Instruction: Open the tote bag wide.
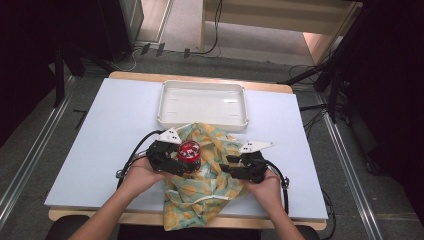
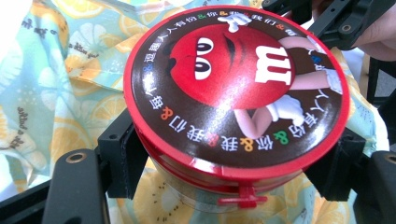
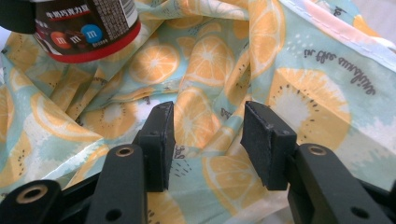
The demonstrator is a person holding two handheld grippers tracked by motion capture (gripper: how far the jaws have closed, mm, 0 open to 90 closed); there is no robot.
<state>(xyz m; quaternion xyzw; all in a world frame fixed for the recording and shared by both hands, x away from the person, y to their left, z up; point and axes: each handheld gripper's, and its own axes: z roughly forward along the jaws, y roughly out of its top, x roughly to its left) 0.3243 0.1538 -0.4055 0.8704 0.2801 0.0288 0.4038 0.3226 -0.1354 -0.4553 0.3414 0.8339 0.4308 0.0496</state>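
Observation:
A round candy jar [image 1: 189, 151] with a red lid carries a red cartoon candy figure on its lid [image 2: 236, 88]. My left gripper [image 1: 189, 160] is shut on the jar, its pads [image 2: 122, 156] pressing the sides just under the lid. The jar hangs slightly above a crumpled cloth [image 1: 215, 145] printed with orange and kiwi slices. In the right gripper view the jar's base [image 3: 84, 28] floats at the upper left, off the cloth [image 3: 289, 70]. My right gripper [image 1: 226, 165] rests low over the cloth's right part. Its jaws [image 3: 208, 135] stand apart, gripping nothing.
An empty white tray [image 1: 202, 121] sits just behind the cloth at the table's back centre. The pale blue table top [image 1: 110, 130] spreads to both sides. The cloth's near end hangs over the front edge. Cables trail on the floor beyond the table.

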